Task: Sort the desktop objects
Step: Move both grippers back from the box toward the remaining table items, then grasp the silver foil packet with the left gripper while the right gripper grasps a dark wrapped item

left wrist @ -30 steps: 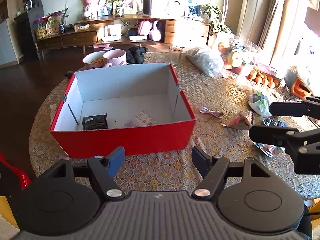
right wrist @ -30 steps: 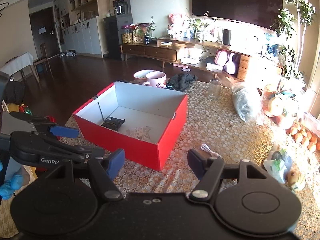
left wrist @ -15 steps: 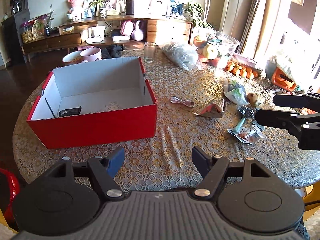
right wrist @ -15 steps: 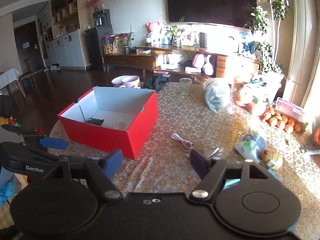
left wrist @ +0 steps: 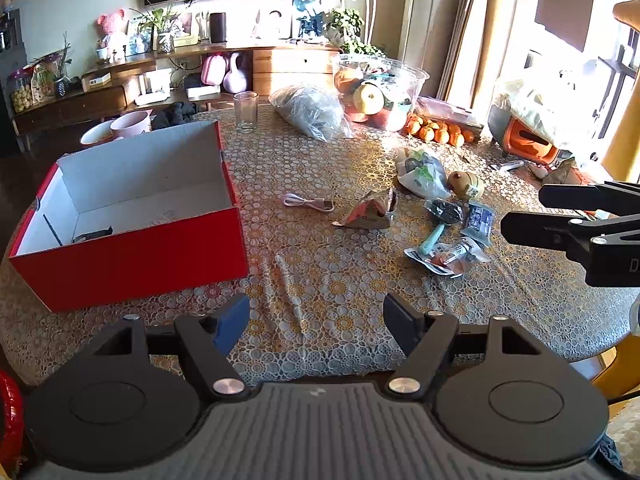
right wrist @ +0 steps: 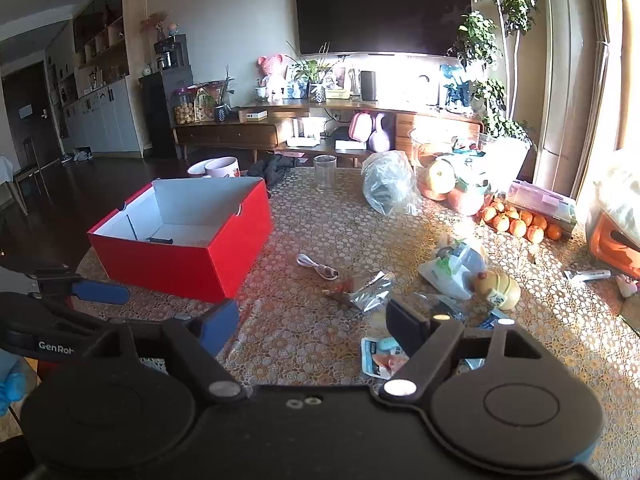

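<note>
A red cardboard box (left wrist: pixel 132 258) (right wrist: pixel 188 262) with a white inside stands open on the left of the table, a small black object (left wrist: pixel 93 235) on its floor. Right of it lie a white cable (left wrist: pixel 307 202) (right wrist: pixel 317 266), a crumpled foil wrapper (left wrist: pixel 368 214) (right wrist: pixel 366 288), a teal-handled tool (left wrist: pixel 434 232) and snack packets (left wrist: pixel 448 255) (right wrist: pixel 380 358). My left gripper (left wrist: pixel 316 318) hangs open over bare tablecloth near the front edge. My right gripper (right wrist: pixel 312 324) is empty, its jaws opening, just short of the packets; it also shows at the right of the left wrist view (left wrist: pixel 560 216).
A glass (left wrist: pixel 245 112), a grey plastic bag (left wrist: pixel 310 114), a clear bowl of fruit (left wrist: pixel 376 88) and several oranges (left wrist: pixel 434 132) stand along the table's far side. A white plastic bag (left wrist: pixel 424 172) and a small yellow toy (left wrist: pixel 466 185) lie nearby. Two bowls (left wrist: pixel 120 126) sit behind the box.
Both grippers have swung right, away from the red box and toward the loose items. The box has slid to the left in both views. The right gripper's jaws have widened.
</note>
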`<state>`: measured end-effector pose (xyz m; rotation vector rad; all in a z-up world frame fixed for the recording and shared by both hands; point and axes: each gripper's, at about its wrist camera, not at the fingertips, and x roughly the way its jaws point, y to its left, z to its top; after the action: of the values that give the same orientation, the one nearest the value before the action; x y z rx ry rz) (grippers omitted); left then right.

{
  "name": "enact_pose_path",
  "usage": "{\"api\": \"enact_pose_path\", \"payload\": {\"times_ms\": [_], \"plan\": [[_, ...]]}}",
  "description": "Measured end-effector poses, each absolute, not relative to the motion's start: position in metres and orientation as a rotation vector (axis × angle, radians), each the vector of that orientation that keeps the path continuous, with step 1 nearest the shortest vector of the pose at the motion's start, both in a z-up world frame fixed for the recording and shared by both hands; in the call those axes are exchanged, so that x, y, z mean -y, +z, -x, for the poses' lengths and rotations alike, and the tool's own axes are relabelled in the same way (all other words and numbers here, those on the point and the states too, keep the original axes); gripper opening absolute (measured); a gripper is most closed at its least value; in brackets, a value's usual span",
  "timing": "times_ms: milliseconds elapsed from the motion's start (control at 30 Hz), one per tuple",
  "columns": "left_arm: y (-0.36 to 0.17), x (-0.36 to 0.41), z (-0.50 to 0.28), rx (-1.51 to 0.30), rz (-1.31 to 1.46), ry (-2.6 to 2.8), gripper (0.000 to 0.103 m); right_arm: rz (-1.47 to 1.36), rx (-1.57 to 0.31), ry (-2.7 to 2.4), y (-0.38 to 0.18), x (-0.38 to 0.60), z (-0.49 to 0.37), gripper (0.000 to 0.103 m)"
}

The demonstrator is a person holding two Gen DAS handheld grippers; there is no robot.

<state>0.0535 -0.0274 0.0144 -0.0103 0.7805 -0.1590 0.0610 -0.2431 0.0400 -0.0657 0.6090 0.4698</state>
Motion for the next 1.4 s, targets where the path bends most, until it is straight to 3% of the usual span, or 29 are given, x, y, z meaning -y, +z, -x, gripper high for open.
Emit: {"api": "enact_pose_path", "payload": {"times_ms": [367,467,867,933,1400], "plan": [[0.006,0.060,-0.060,-0.753,-0.024,-0.234,0.076,0.053,-0.583,0.412,0.025,0.276,-0.056,0.090],[0.000,0.068,-0.065,-0.761,-0.022,-0.242,0.084,0.043,-0.582,0.396,0.022,0.284,-0.059,0.092],[-0.026,0.102,-0.083,-0.758,-0.055,-0.335,0.094,0.023,-0.591,0.326,-0.003,0.315,-0.072,0.095],[-0.030,0.106,-0.086,-0.750,-0.040,-0.351,0.103,0.018,-0.603,0.316,-0.008,0.320,-0.076,0.095],[-0.056,0.130,-0.135,-0.743,-0.029,-0.370,0.103,0.009,-0.654,0.259,-0.043,0.345,-0.116,0.095]]}}
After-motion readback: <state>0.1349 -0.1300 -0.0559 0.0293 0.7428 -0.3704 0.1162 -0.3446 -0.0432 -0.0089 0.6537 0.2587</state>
